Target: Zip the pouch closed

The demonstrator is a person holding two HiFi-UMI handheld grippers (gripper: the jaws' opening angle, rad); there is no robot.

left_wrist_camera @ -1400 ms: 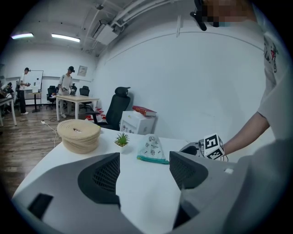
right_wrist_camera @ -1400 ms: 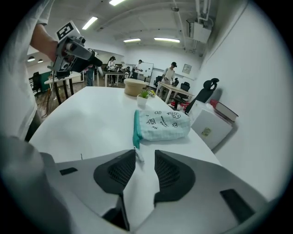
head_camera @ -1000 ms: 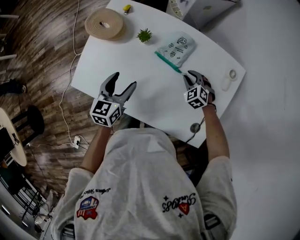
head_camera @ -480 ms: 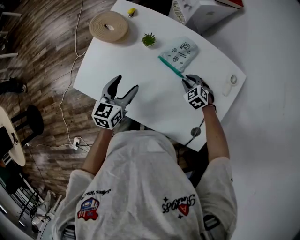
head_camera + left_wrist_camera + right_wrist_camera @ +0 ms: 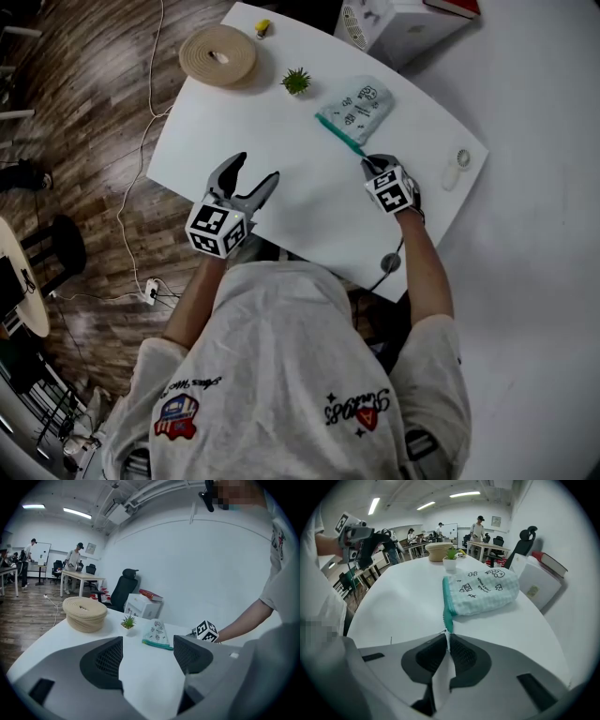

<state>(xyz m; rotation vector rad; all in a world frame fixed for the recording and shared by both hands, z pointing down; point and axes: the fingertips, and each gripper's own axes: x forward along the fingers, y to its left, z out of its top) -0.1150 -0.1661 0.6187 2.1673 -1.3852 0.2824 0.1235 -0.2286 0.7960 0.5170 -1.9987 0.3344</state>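
Moved: your right gripper (image 5: 367, 165) had just been closing its jaws, from partly apart a second before to almost together, at the near end of the zip (image 5: 339, 136). Your left gripper (image 5: 255, 169) and the pouch (image 5: 361, 103) stayed where they had been.
Right tongs: you had them pointed steeply down at the table (image 5: 300, 197). The tips were pinched together on the near end of the teal zip, where the band ran out toward you.
Left tongs: you held them wide apart above the near left part of the table, with only bare tabletop between the pads. They were well apart from the pouch.
Pouch: it lay flat on the far right part of the table, pale green check with small black drawings. Its zip edge faced you and ran slantwise down to your right gripper.
Zip: how far along it was drawn could not be told from any view.
Plant (image 5: 296, 81): a small potted one stood near the pouch, on its left.
Coil (image 5: 217, 53): a tan round coil sat at the table's far left corner, with a small yellow thing (image 5: 263, 27) near it.
Box (image 5: 394, 23): a white one stood past the table's far edge, behind the pouch.
Right edge: a small white gadget (image 5: 457, 167) lay near your right gripper.
Room: people stood at desks far behind the table.
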